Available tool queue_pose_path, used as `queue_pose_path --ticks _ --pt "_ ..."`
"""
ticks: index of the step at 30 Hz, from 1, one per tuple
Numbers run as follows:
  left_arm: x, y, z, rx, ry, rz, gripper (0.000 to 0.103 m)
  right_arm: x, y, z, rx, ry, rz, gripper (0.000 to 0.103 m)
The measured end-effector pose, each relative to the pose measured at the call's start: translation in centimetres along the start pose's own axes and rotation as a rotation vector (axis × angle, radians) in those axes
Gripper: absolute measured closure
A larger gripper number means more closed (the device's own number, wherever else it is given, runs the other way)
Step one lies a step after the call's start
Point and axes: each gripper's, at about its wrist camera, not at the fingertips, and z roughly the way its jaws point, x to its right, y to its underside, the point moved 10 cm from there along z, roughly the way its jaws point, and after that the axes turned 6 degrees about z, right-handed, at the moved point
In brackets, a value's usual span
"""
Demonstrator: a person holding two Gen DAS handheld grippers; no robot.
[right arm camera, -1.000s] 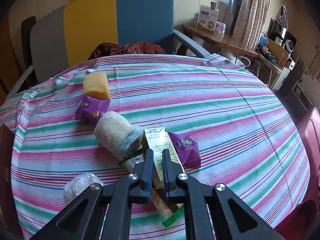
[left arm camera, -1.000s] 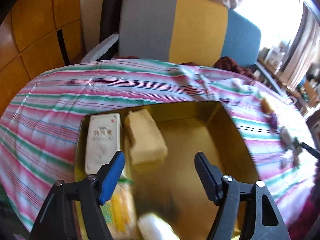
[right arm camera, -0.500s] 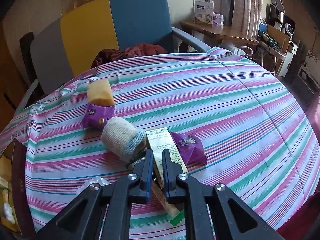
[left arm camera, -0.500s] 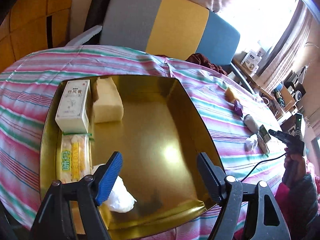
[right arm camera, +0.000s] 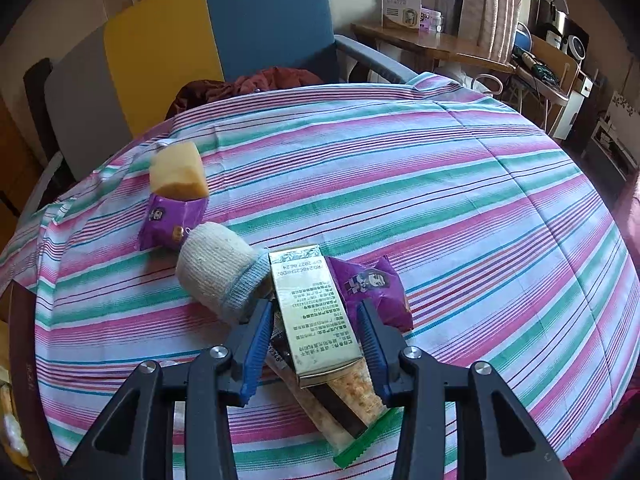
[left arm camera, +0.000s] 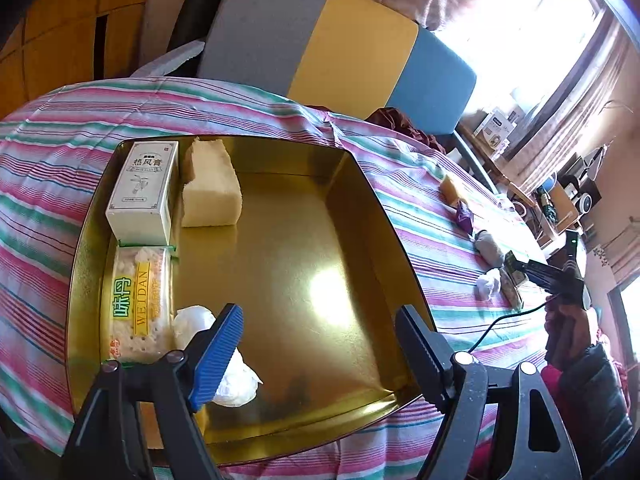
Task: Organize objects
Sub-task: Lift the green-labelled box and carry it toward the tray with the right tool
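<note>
My right gripper (right arm camera: 316, 344) hovers over the loose pile on the striped cloth (right arm camera: 460, 208); its jaws have just been opening and now straddle the silver-green carton (right arm camera: 312, 312), pads not yet pressing it. A rolled sock (right arm camera: 216, 272) lies just left of the jaws, a purple packet (right arm camera: 372, 284) just right, a biscuit sleeve (right arm camera: 344, 408) beneath. My left gripper (left arm camera: 320, 344), jaws wide and empty, hangs over the gold tin (left arm camera: 280, 264), a white bag (left arm camera: 236, 384) by its left jaw. Step in hand, I judge: picking the carton. Next: lower, close on its long sides, lift clear of the sleeve.
</note>
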Motion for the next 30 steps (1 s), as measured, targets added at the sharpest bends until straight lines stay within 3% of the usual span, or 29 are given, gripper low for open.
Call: queue_pose_path --ticks 2,8,12,17,21,24,30 --pt "-0.1 0.1 0.0 -0.002 -0.001 0.001 0.024 -0.3 0.1 0.1 0.003 0.014 -0.031 0.073" --pt "-0.7 0.8 -0.1 -0.012 -0.010 -0.011 0.024 -1.0 0.1 -1.0 0.034 0.042 -0.086 0.074" --pt "-1.5 0.9 -1.1 0.006 -0.035 -0.007 0.024 -3.0 0.1 -3.7 0.077 -0.020 -0.097 0.074" --pt "-3.7 0.8 -2.5 0.034 -0.075 -0.038 0.024 -6.3 1.5 -4.6 0.072 -0.051 -0.161 0.074" --pt "-5.9 1.0 -3.7 0.062 -0.199 -0.028 0.024 -7.7 2.9 -4.5 0.047 -0.039 -0.204 0.074" --pt "-7.0 1.1 -4.6 0.087 -0.300 0.001 0.017 -9.1 3.3 -5.4 0.048 -0.058 -0.220 0.074" --pt "-8.2 1.2 -5.4 0.112 -0.382 0.020 0.017 -16.0 4.9 -8.7 0.061 -0.177 -0.287 0.074"
